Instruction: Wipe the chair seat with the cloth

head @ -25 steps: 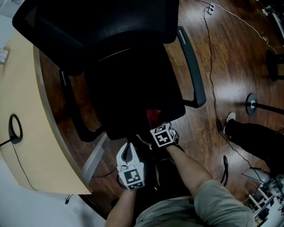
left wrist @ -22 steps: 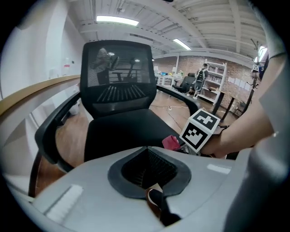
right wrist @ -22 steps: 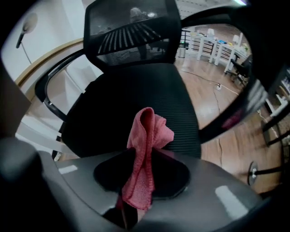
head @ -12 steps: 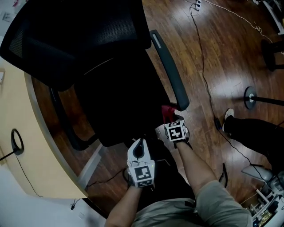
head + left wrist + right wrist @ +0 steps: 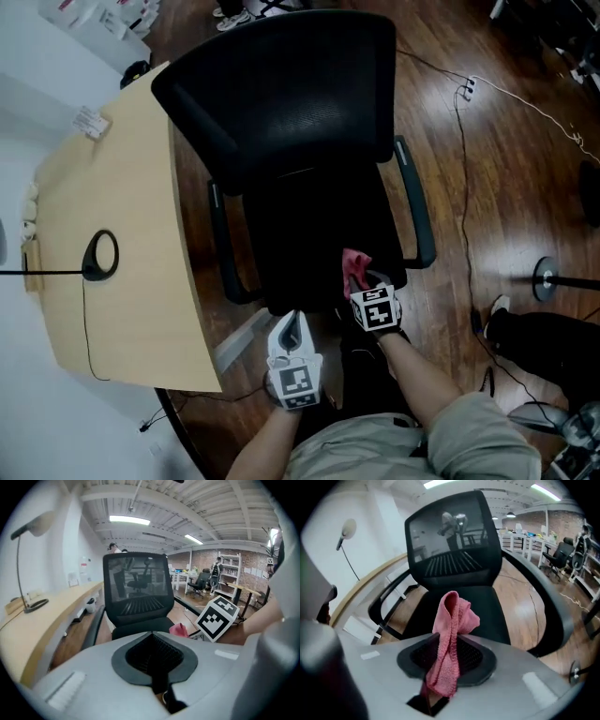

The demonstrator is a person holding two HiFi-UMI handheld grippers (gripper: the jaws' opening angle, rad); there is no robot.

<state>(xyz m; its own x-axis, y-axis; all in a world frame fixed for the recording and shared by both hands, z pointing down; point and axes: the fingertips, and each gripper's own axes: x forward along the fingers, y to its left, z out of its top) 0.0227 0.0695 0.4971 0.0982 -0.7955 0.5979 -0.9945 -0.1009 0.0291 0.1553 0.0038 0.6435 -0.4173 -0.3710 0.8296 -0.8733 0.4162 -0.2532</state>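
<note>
step in hand: wiping is not under way as i read it; the cloth (image 5: pixel 449 634) is carried at the front edge of the chair seat (image 5: pixel 314 234), either on approach or between strokes.
right gripper (image 5: pixel 366 291): jaws partly closed and pinching the cloth; a folded loop stands up out of them and a short tail hangs below the pinch.
left gripper (image 5: pixel 292 321): jaws drawn together with nothing between them; held off the front left corner of the seat, touching no part of the chair.
cloth position: over the front right part of the seat, near the right armrest (image 5: pixel 417 214). the right gripper view suggests it is clear of the seat; from above i cannot tell.
next move, judged: lower the right gripper until the loose fold lies flat on the seat, then drag across it with light pressure. the loop is bunched, so only a narrow patch would wipe unless it spreads.
cloth material: pink terry, nubby pile, soft and limp, doubled over on itself.
seat: black, matt, broad and roughly square with rounded corners; likely fabric, so the pile may drag.
backrest (image 5: pixel 281 94): black mesh, see-through, slightly curved.
armrest shape: slim dark loop, smooth.
surroundings: pale curved desk (image 5: pixel 122 272) just beside the chair's left; glossy wood floor (image 5: pixel 506 178).
</note>
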